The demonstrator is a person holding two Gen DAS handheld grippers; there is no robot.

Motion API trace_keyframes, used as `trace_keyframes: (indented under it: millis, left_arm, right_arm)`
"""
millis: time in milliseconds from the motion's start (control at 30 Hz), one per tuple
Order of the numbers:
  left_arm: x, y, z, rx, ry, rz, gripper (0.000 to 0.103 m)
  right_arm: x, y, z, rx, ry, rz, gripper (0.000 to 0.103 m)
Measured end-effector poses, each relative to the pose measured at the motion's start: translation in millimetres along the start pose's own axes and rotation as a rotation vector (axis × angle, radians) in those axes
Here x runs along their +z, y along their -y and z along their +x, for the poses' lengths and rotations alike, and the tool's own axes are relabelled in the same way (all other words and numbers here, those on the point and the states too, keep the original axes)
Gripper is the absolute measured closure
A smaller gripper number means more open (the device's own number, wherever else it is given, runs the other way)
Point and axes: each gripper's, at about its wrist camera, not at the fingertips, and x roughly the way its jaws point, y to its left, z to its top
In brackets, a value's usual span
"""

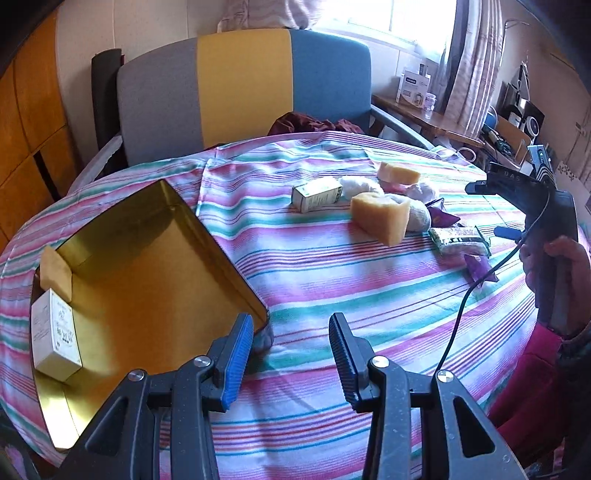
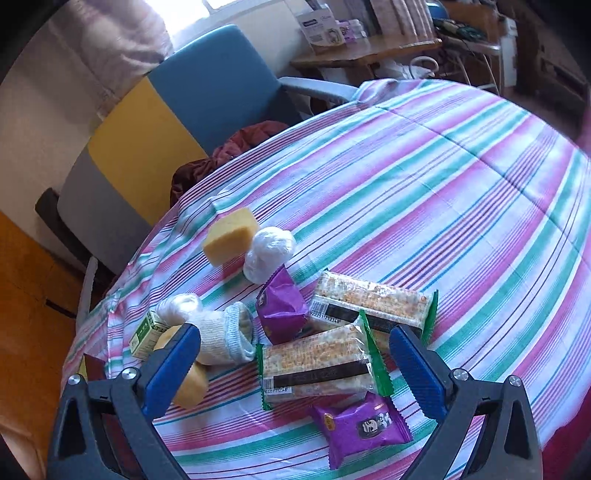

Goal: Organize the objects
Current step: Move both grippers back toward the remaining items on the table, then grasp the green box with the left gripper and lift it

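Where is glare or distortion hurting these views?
Left wrist: window blown out, gold tin floor mirrors its walls, striped cloth bulges. Right wrist: window corner overexposed, cloth curves, near cracker packet sharp between the right claw tips.

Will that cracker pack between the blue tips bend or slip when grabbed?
The near cracker pack probably stays fairly stiff: it looks like a flat slab. Its glossy wrapper may slide on the pads. Squeezed hard, the crackers might crack.

A tin (image 1: 155, 266) sits at the table's (image 1: 332, 280) left, holding a sponge (image 1: 55, 273) and a small box (image 1: 55, 332) against its left wall. To its right lie sponges (image 1: 380, 218), snack packets (image 2: 317, 365) and a sock (image 2: 225, 339), with a chair (image 1: 240, 88) behind.
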Motion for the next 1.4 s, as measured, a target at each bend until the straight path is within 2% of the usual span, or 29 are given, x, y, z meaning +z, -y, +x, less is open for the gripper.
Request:
trace_keyframes:
  millis: [367, 567, 633, 767, 867, 1033, 1133, 1233, 1400]
  left_arm:
    - [36, 7, 22, 0.004, -0.005, 0.06, 0.06]
    - [73, 14, 55, 0.019, -0.045, 0.121, 0.055]
    - [84, 17, 66, 0.019, -0.053, 0.133, 0.05]
    - [107, 29, 99, 0.038, -0.08, 0.226, 0.037]
    - [121, 36, 121, 0.056, -0.096, 0.277, 0.036]
    - [142, 41, 161, 0.043, -0.14, 0.343, 0.033]
    - [150, 40, 182, 0.023, -0.172, 0.339, 0.033]
    - [153, 39, 198, -0.003, -0.203, 0.339, 0.033]
    - [155, 41, 211, -0.043, -0.204, 0.372, 0.033]
  right_arm:
    - [-1, -5, -2, 0.027, 0.0, -0.018, 0.0]
    - [-2, -10, -1, 0.047, -0.01, -0.044, 0.0]
    - [-1, -11, -3, 0.054, -0.006, -0.045, 0.0]
    - [5, 2, -11, 0.08, 0.033, 0.02, 0.0]
    - [9, 16, -13, 0.098, 0.044, 0.093, 0.0]
    - [14, 36, -16, 0.116, 0.059, 0.206, 0.0]
    - [15, 43, -14, 0.125, 0.044, 0.242, 0.0]
    - [15, 44, -8, 0.137, 0.014, 0.251, 0.0]
    - [13, 34, -2, 0.147, -0.017, 0.211, 0.0]
